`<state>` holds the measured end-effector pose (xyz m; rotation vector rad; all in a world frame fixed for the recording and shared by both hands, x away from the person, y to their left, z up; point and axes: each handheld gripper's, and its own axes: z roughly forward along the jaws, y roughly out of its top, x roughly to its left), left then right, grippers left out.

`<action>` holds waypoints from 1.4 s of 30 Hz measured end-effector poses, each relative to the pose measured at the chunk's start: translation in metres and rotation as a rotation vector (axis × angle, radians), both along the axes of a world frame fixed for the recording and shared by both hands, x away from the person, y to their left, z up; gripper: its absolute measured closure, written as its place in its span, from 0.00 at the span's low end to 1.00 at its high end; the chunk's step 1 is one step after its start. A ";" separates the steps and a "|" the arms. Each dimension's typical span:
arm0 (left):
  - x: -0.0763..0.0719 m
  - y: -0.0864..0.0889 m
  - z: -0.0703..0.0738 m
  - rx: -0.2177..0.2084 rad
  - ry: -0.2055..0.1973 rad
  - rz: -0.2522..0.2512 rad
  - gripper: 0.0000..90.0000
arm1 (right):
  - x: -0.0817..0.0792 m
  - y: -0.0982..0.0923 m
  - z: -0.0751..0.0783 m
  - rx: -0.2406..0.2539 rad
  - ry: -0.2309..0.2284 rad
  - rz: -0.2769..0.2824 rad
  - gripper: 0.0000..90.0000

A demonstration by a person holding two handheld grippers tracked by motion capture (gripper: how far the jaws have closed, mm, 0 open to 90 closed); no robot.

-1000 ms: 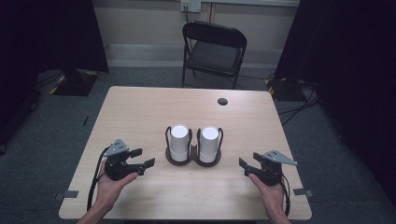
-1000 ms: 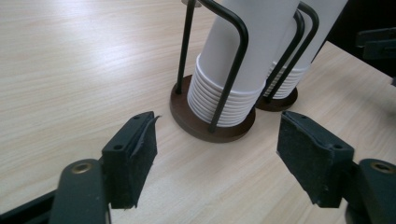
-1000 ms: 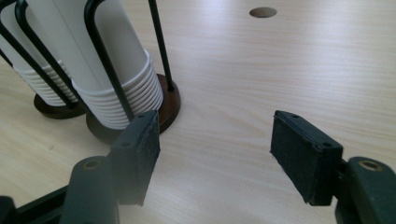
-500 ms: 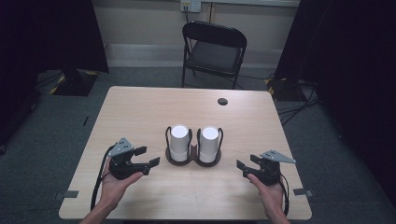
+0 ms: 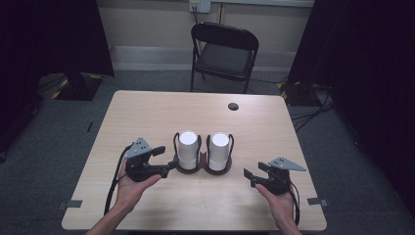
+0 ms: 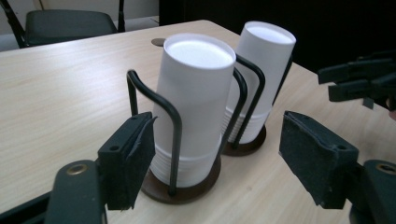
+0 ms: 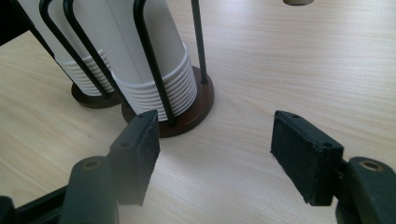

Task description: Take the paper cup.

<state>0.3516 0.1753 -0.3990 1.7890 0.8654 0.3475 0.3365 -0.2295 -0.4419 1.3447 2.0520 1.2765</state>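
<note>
Left gripper (image 5: 169, 160) has moved in from the table's left edge toward the left stack of white paper cups (image 5: 188, 149) in its black wire holder with brown base (image 6: 180, 189). Its jaws have just been opening, nothing clamped; the stack sits just ahead, between the pads. Likely lining up to grab. Right gripper (image 5: 250, 177) holds wide apart, empty, right cup stack (image 7: 140, 56) ahead-left.
</note>
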 end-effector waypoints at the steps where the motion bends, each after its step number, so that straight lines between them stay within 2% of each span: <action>1: 0.001 -0.002 0.001 0.003 -0.001 -0.004 0.29 | 0.000 -0.001 0.000 0.001 -0.004 -0.002 0.36; 6: 0.006 -0.012 0.006 0.033 -0.038 -0.029 0.30 | 0.000 -0.006 0.001 0.009 0.000 -0.018 0.36; 9: 0.006 -0.014 0.008 0.031 -0.049 -0.037 0.32 | 0.000 -0.006 0.000 -0.003 0.006 -0.021 0.36; 11: 0.004 -0.018 0.012 0.031 -0.082 -0.024 0.36 | 0.000 -0.006 -0.001 -0.001 0.018 -0.017 0.36; 14: 0.006 -0.027 0.019 0.020 -0.094 -0.055 0.35 | -0.001 -0.007 -0.001 0.007 0.012 -0.017 0.36; 17: 0.007 -0.033 0.022 0.030 -0.110 -0.070 0.34 | -0.002 -0.007 0.000 0.006 0.009 -0.016 0.36; 20: 0.012 -0.040 0.024 0.026 -0.083 -0.110 0.30 | -0.003 -0.006 0.000 0.005 -0.003 -0.003 0.36; 22: 0.016 -0.044 0.024 0.017 -0.080 -0.103 0.30 | -0.003 -0.005 0.000 -0.008 0.004 -0.007 0.36; 24: 0.017 -0.051 0.027 -0.012 -0.064 -0.122 0.29 | -0.003 -0.006 -0.001 -0.007 0.009 -0.006 0.36; 25: 0.017 -0.051 0.027 -0.012 -0.064 -0.122 0.29 | -0.003 -0.006 -0.001 -0.007 0.009 -0.006 0.36; 26: 0.014 -0.057 0.030 0.014 -0.096 -0.119 0.29 | -0.002 -0.006 -0.001 -0.007 0.012 -0.008 0.36; 28: 0.014 -0.061 0.032 0.018 -0.100 -0.130 0.28 | -0.002 -0.006 -0.001 -0.007 0.011 -0.009 0.36; 30: 0.017 -0.070 0.034 0.017 -0.091 -0.155 0.28 | -0.003 -0.006 0.000 -0.005 0.008 -0.006 0.36; 35: 0.024 -0.080 0.034 0.021 -0.083 -0.183 0.28 | -0.004 -0.006 0.000 -0.005 0.010 -0.002 0.36; 36: 0.028 -0.083 0.032 0.027 -0.089 -0.173 0.28 | -0.003 -0.007 -0.001 0.023 0.023 0.006 0.37; 39: 0.033 -0.085 0.030 0.012 -0.082 -0.173 0.30 | -0.003 -0.007 -0.002 0.029 0.026 0.006 0.37; 41: 0.035 -0.086 0.031 0.012 -0.089 -0.168 0.31 | -0.003 -0.007 -0.002 0.026 0.027 0.009 0.37; 42: 0.036 -0.089 0.034 -0.003 -0.099 -0.178 0.31 | -0.003 -0.007 -0.001 0.025 0.025 0.010 0.37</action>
